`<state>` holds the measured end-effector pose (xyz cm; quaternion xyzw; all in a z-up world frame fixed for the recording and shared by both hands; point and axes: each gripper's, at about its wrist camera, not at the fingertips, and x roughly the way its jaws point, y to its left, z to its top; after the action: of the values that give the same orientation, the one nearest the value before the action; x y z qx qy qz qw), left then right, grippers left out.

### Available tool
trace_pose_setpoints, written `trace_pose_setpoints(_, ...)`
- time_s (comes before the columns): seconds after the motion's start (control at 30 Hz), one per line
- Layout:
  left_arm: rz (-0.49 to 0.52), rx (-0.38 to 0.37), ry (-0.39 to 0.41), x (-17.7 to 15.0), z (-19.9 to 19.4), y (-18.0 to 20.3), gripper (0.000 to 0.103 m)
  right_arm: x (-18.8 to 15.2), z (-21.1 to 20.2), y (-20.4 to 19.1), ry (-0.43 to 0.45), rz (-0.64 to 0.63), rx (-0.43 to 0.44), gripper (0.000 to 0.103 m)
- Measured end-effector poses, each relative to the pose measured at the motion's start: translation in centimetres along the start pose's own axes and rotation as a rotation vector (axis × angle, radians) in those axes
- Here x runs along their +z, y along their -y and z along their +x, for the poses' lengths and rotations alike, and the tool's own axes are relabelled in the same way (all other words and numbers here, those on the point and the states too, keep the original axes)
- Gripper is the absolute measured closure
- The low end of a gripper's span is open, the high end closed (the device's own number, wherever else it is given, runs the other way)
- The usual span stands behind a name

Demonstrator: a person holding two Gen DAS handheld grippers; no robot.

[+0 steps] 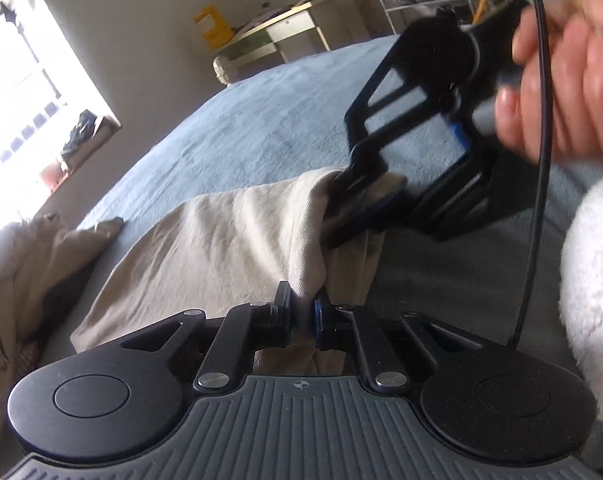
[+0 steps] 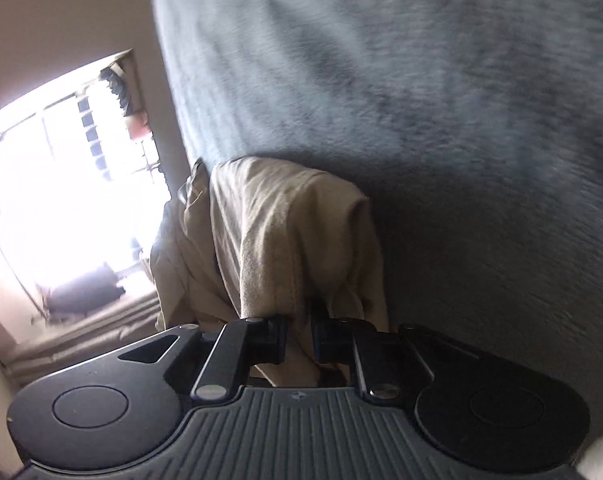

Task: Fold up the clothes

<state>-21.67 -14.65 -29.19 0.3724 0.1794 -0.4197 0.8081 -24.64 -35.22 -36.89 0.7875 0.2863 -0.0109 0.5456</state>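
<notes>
A beige garment (image 1: 229, 240) is spread over a blue-grey bed (image 1: 261, 120). A fold of it is pinched between the nearly closed jaws of the left hand-held gripper (image 1: 300, 312). Another fold is clamped by the right hand-held gripper (image 2: 299, 334), seen from the left wrist view to be held by a hand (image 1: 573, 80). More beige cloth (image 1: 29, 260) is heaped at the bed's edge.

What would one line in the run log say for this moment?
step: folding | left gripper: shut on beige garment | right gripper: shut on beige garment | surface: blue blanket
</notes>
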Motion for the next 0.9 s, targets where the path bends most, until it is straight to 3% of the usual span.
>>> trace_pose_setpoints(0.1,0.018,0.002,-0.005,-0.1,0.1,0.0,0.093,0.1,-2.3,-0.4,0.024,0.015,-0.034,0.085)
trace_pose_setpoints(0.17,0.029,0.004,-0.006,-0.2,0.1,0.1,0.093,0.4,-4.7,-1.2,0.096,-0.005,-0.051,0.068)
trace_pose_setpoints(0.27,0.042,0.008,-0.008,-0.4,0.1,0.2,0.092,1.0,-7.2,-3.5,0.157,-0.123,-0.084,0.065)
trace_pose_setpoints(0.37,0.055,0.012,-0.012,-0.4,0.1,0.3,0.091,0.6,-6.1,-7.5,0.088,-0.395,-0.158,0.066)
trace_pose_setpoints(0.47,0.056,0.011,-0.017,-0.4,0.1,0.2,0.09,-2.7,-2.0,-11.5,-0.063,-0.77,-0.265,0.068)
trace_pose_setpoints(0.53,0.057,0.009,-0.019,-0.4,0.1,0.1,0.09,-5.3,0.9,-13.2,-0.138,-1.003,-0.355,0.069)
trace_pose_setpoints(0.6,0.058,0.006,-0.024,-0.4,0.1,0.2,0.089,-6.8,3.4,-13.1,-0.164,-1.202,-0.511,0.074)
trace_pose_setpoints(0.7,0.09,0.0,-0.036,-1.0,-0.1,0.3,0.085,-6.8,4.5,-10.6,-0.214,-1.281,-0.601,0.081)
trace_pose_setpoints(0.9,0.147,-0.009,-0.066,-2.5,-2.1,-0.2,0.08,-5.0,3.5,-9.6,-0.219,-1.136,-0.551,0.083)
